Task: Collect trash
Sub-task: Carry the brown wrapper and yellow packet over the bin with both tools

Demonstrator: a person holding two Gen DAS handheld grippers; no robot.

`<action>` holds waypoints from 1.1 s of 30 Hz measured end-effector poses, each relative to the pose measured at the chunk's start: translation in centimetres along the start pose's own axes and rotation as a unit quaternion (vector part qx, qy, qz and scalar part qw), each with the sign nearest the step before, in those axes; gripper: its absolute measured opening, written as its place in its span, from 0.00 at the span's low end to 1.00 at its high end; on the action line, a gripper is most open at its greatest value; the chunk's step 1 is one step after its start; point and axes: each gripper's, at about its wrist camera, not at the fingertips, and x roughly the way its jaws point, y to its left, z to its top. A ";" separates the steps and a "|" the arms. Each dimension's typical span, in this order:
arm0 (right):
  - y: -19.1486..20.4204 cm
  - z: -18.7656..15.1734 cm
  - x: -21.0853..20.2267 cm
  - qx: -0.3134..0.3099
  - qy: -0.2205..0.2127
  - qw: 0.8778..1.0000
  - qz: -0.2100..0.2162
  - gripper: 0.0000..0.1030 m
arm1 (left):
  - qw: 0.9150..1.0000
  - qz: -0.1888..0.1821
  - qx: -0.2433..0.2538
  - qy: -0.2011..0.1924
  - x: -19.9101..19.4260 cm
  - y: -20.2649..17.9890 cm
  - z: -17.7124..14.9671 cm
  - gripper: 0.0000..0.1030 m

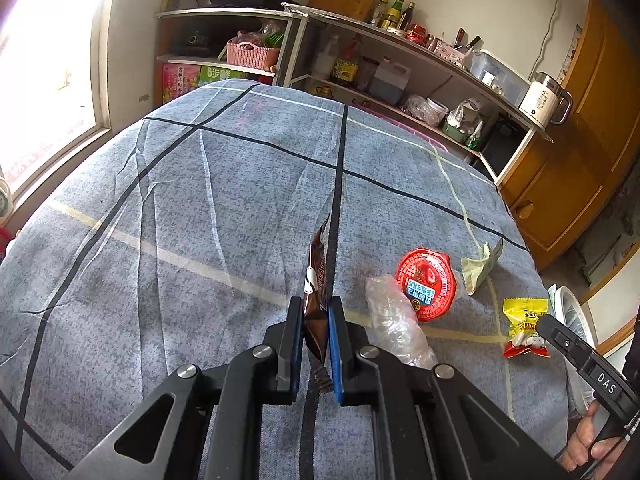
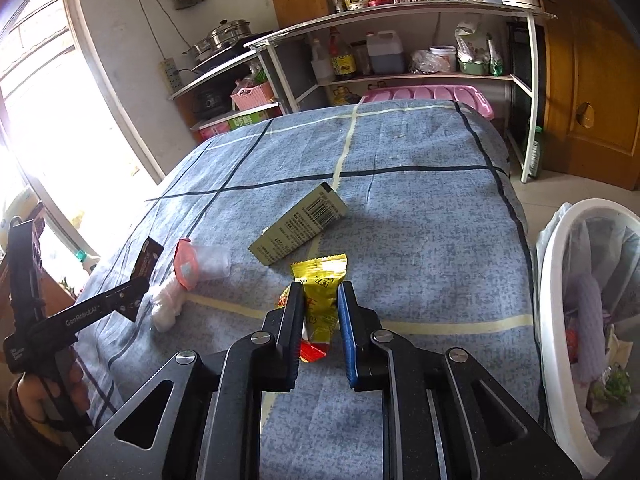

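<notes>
My left claw [image 1: 314, 312] is clamping tight on a thin, crinkly brown wrapper [image 1: 318, 276], holding it upright over the blue checked cloth [image 1: 180, 208]. My right claw [image 2: 320, 300] is pinching a glossy yellow snack packet [image 2: 320, 280] with a red end, right on the cloth. Beside it I'm seeing a flat olive carton [image 2: 300, 224] with a barcode, a clear plastic cup [image 1: 394, 316] with a round red foil lid [image 1: 428, 284], and the white bin [image 2: 560, 280] sitting off the cloth's right edge
</notes>
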 end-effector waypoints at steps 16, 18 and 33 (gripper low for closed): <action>1.4 0.7 0.9 -0.016 -0.001 1.000 -0.004 0.17 | 1.000 -0.015 0.001 -0.009 -1.4 0.0 -0.3 0.11; 0.6 1.6 1.1 0.004 -0.008 1.000 -0.006 0.17 | 1.000 -0.016 0.002 -0.007 -1.4 -0.1 -0.4 0.11; 3.3 3.6 4.0 -0.026 0.005 0.999 -0.030 0.17 | 0.999 -0.031 0.007 -0.003 -1.4 -1.4 -0.8 0.11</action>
